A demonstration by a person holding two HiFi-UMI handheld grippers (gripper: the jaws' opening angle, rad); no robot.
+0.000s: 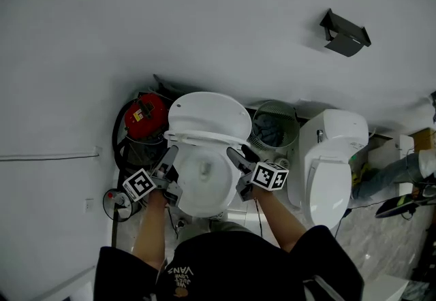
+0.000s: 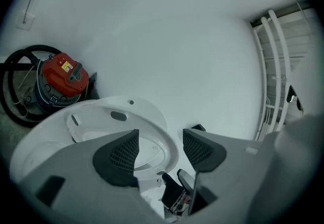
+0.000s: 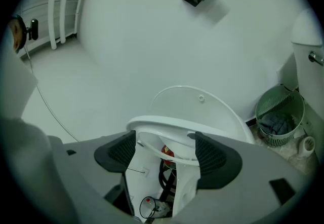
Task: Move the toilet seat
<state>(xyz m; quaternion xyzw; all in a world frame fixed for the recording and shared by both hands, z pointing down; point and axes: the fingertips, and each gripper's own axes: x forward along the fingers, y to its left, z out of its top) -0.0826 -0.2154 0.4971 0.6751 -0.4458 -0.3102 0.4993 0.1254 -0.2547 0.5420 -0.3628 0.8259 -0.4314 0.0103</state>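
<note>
The white toilet seat (image 1: 204, 137) stands partly raised above the bowl (image 1: 204, 187), in front of the upright lid (image 1: 208, 112). My left gripper (image 1: 170, 156) is at the seat's left side. In the left gripper view the seat (image 2: 164, 151) lies between the jaws of my left gripper (image 2: 161, 149), with a sliver of gap at the right pad (image 2: 197, 149). My right gripper (image 1: 240, 155) is at the seat's right side, open. In the right gripper view the seat (image 3: 167, 127) runs across behind both jaws of my right gripper (image 3: 164, 149). Whether a pad touches it is unclear.
A red vacuum (image 1: 145, 114) with a black hose sits left of the toilet. A green wire basket (image 1: 274, 126) and a second white toilet (image 1: 330, 170) stand to the right. A black holder (image 1: 345, 34) hangs on the wall. A person's legs (image 1: 402, 170) show at the right edge.
</note>
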